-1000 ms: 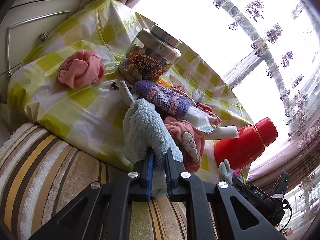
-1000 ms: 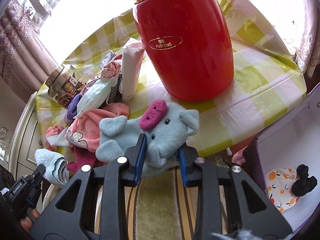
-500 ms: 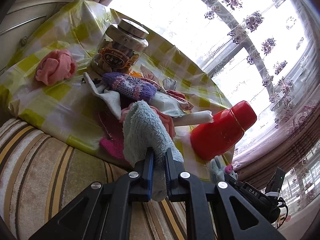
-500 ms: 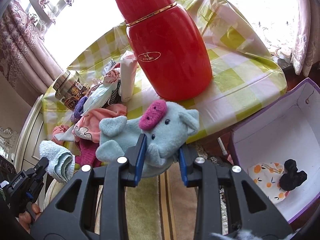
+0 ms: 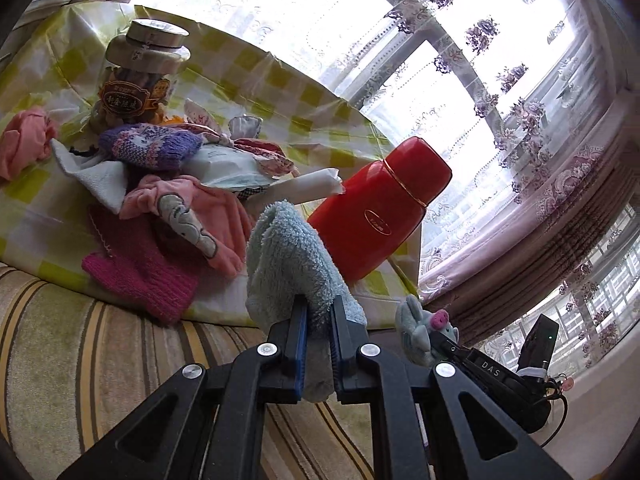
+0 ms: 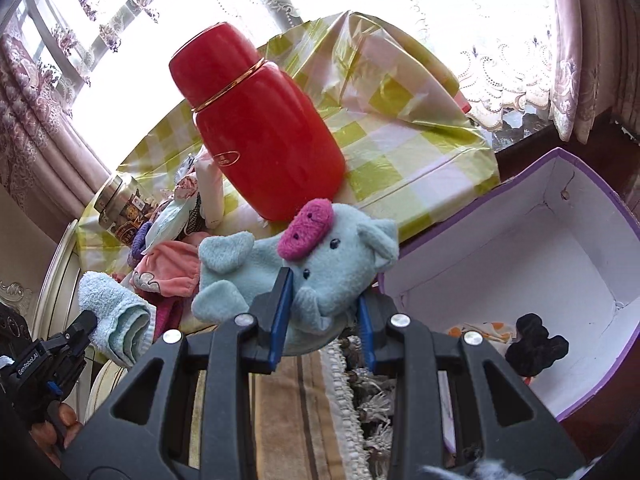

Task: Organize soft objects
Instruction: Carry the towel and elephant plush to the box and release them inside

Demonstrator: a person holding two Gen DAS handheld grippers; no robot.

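A: Off the near edge of the table point(image 6: 432, 168), right of the red flask point(image 6: 264, 132): the plush elephant point(image 6: 320, 264), pale blue with a pink snout. The right gripper point(image 6: 324, 320) is clamped on its lower body, head and ears poking up above the jaws.

B: And the towel?

A: Blue towel point(image 5: 288, 264), folded, pinched tight in the left gripper point(image 5: 318, 344). It sits in front of the flask, clear of the table top.

B: How do they handle?

A: Judging by the look, both light and very soft. The plush squashes under the pads, so a grip across the thick body holds better than one on an ear or leg. The towel is floppy; loose folds could slip out or unroll if held only by an edge, so bunching several layers between the jaws is wise.

B: Where would they go?

A: Probably the purple box point(image 6: 560, 184), down to the right of the flask, beyond the table edge. A printed cloth point(image 6: 480, 328) and a black soft thing point(image 6: 536, 344) lie in it already.

B: What is left?

A: A heap left of the flask: pink cloth point(image 5: 192, 208), magenta knit point(image 5: 140, 276), purple knit point(image 5: 152, 146), beside a jar point(image 5: 140, 68).
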